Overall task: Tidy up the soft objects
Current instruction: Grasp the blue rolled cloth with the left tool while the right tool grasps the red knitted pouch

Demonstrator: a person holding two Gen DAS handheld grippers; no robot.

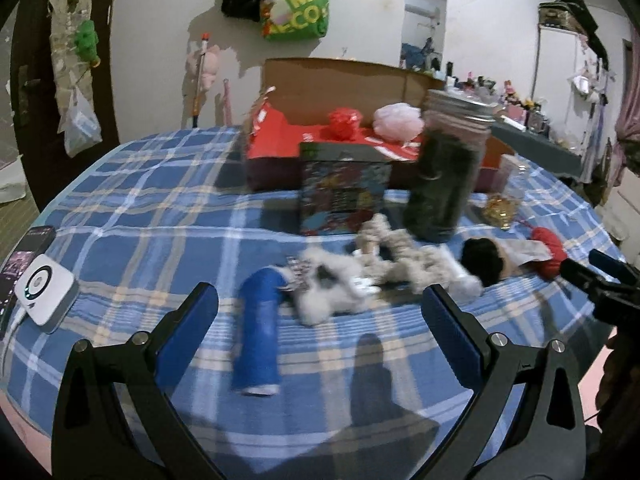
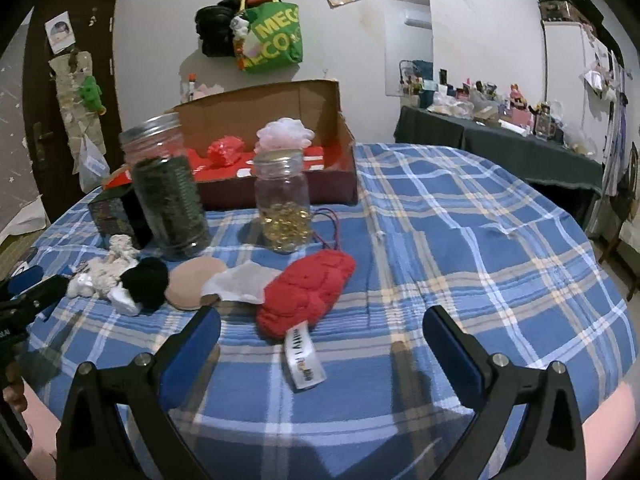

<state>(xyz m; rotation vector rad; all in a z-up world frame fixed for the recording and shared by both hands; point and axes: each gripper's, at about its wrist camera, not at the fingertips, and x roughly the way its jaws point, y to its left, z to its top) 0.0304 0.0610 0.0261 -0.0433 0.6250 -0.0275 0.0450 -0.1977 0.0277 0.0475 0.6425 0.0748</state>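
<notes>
Blue plaid cloth covers the table [image 2: 460, 216], and an open cardboard box [image 2: 280, 120] at its far side serves as the landmark. Inside the box sit a pink mesh pouf [image 2: 285, 134] and a red pouf [image 2: 225, 151], which suggests sorting has begun. In front of the box, loose soft things lie unsorted: a red knitted piece [image 2: 308, 290], a beige pad [image 2: 196, 282], a black pompom [image 2: 146, 282], a fluffy white toy [image 1: 332, 284] and a blue rolled cloth [image 1: 260, 336]. Two jars stand between them and the box. The left gripper [image 1: 320, 320] and right gripper [image 2: 322, 344] hover nearer than the pile, jaws spread wide, holding nothing. Most work appears left.
</notes>
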